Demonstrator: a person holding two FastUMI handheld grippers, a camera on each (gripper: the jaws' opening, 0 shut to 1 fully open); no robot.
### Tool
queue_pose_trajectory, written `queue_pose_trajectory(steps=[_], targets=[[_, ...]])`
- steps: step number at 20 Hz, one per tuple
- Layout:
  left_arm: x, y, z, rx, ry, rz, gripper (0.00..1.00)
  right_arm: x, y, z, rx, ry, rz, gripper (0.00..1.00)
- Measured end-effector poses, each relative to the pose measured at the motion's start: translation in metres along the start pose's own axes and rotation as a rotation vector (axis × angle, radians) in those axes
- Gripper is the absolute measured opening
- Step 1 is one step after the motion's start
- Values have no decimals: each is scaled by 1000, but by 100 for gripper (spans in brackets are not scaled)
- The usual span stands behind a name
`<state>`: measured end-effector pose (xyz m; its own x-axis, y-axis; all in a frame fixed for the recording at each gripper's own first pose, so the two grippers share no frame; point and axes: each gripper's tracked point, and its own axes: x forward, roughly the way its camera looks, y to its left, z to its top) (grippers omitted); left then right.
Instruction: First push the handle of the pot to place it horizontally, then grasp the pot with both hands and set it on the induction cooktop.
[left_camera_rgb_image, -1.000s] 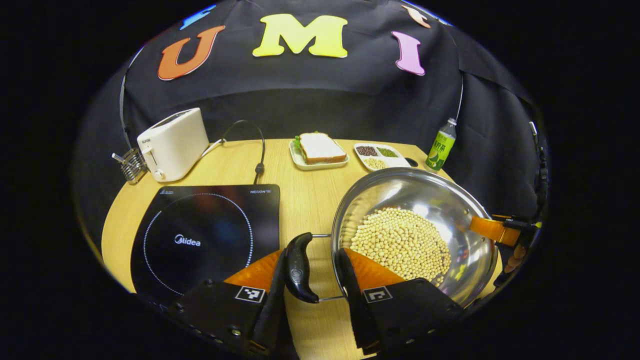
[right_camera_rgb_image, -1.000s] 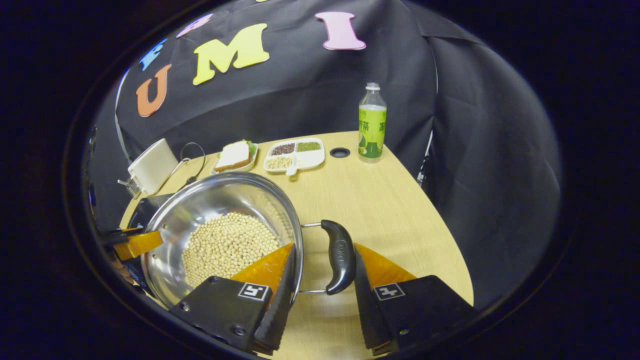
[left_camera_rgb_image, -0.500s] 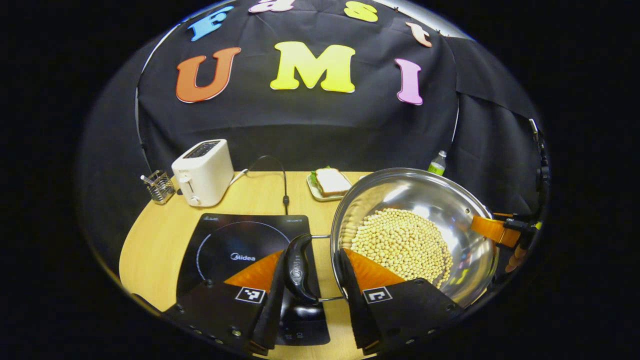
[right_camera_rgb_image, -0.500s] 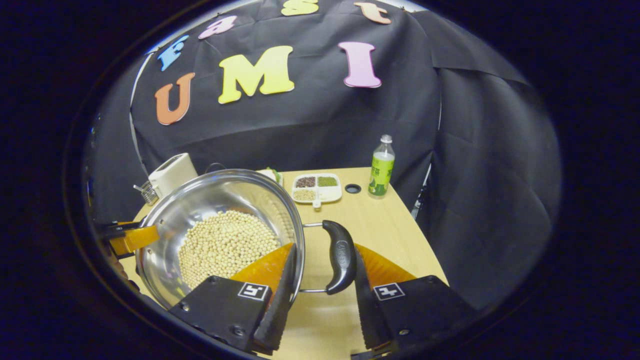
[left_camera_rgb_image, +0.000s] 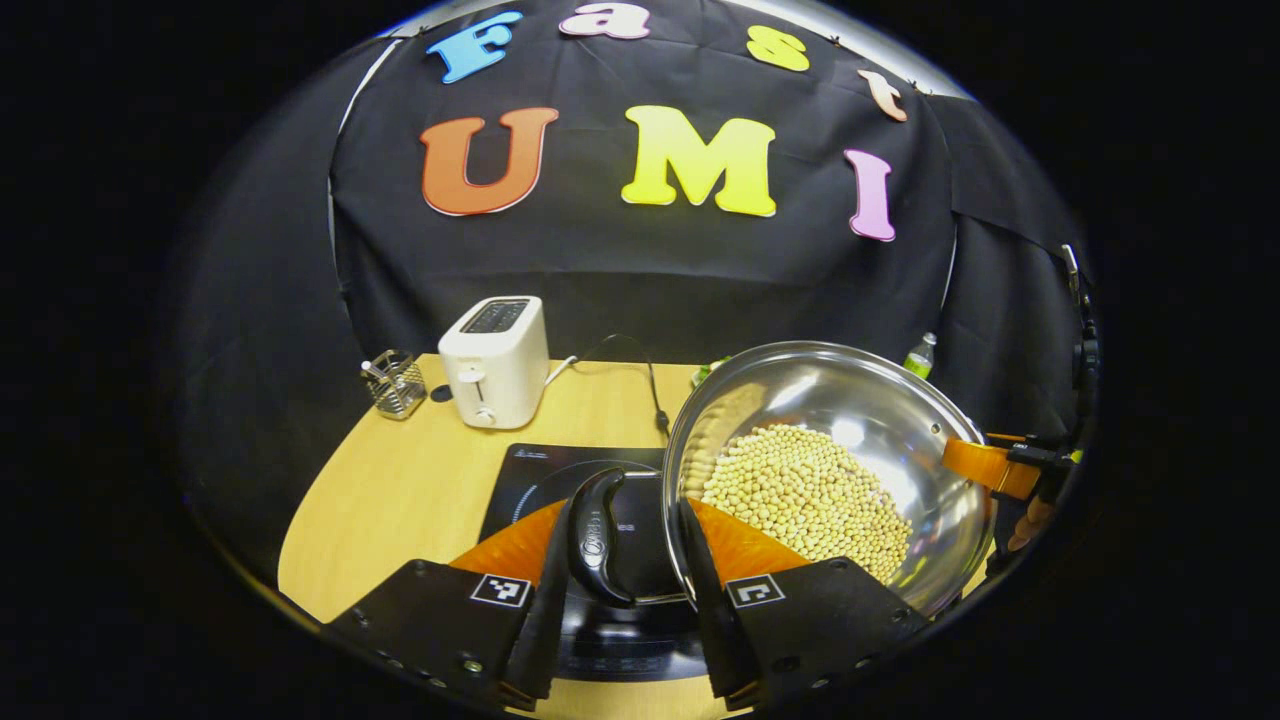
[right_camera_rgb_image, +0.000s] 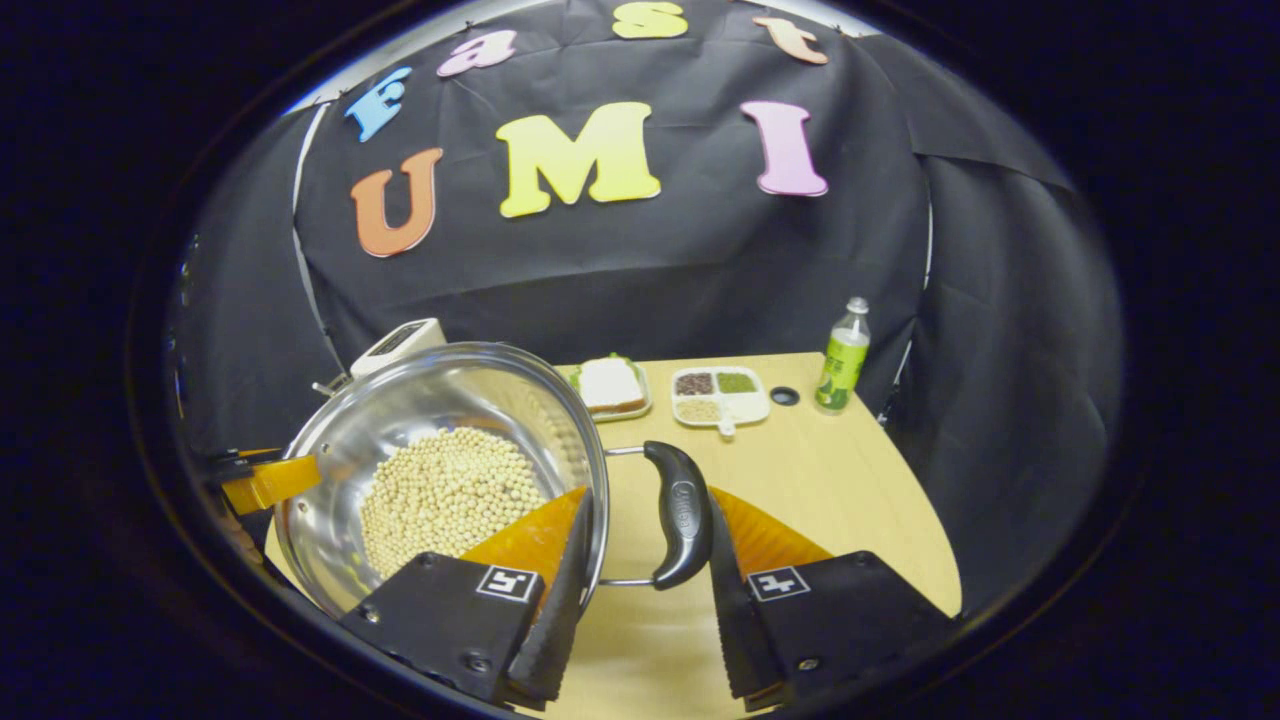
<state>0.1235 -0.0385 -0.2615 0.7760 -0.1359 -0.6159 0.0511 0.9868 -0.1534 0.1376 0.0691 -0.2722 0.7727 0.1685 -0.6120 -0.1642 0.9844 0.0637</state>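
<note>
On the desk at far left we see a wire utensil holder, then a white toaster. The black induction cooktop lies under our left gripper, whose 2 fingers bracket the pot's left handle; whether both press it we cannot tell. The steel pot, full of soybeans, is lifted beside and partly over the cooktop. Our right gripper straddles the right handle likewise. Farther right stand a sandwich plate, a divided bean tray and a green bottle.
</note>
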Motion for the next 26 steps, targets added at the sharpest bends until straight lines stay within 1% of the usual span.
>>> queue_pose_trajectory(steps=[2, 4, 7, 8, 10, 12, 13, 15, 16, 17, 20, 23, 24, 26], targets=[[2, 23, -6, -4, 13, 26, 56, 11, 23, -6, -1, 14, 24, 61], [6, 46, -8, 7, 11, 50, 57, 24, 45, -13, -2, 26, 40, 62], [16, 75, -11, -36, 9, 74, 56, 41, 75, -18, -16, 28, 56, 62], [21, 81, -17, -39, 22, 77, 56, 47, 81, -17, -33, 19, 55, 62], [29, 95, -20, -43, 9, 82, 56, 59, 94, -20, -42, 10, 53, 62], [42, 107, -27, -53, 22, 86, 56, 73, 104, -27, -44, 17, 54, 61], [49, 113, -31, -49, 26, 89, 56, 81, 108, -30, -50, 23, 54, 63], [64, 123, -38, -48, 42, 95, 56, 97, 117, -39, -71, 33, 51, 62], [68, 125, -39, -56, 43, 97, 57, 104, 120, -42, -77, 35, 51, 61], [71, 124, -41, -57, 45, 96, 57, 112, 123, -43, -79, 32, 50, 62], [65, 120, -44, -94, 35, 106, 56, 133, 129, -45, -96, 23, 52, 63], [66, 117, -45, -39, 14, 121, 57, 144, 130, -53, -77, 54, 52, 62], [68, 116, -43, -25, -2, 124, 57, 146, 130, -50, -73, 42, 50, 63], [70, 118, -43, -43, -4, 123, 57, 147, 130, -51, -64, 39, 54, 63]])
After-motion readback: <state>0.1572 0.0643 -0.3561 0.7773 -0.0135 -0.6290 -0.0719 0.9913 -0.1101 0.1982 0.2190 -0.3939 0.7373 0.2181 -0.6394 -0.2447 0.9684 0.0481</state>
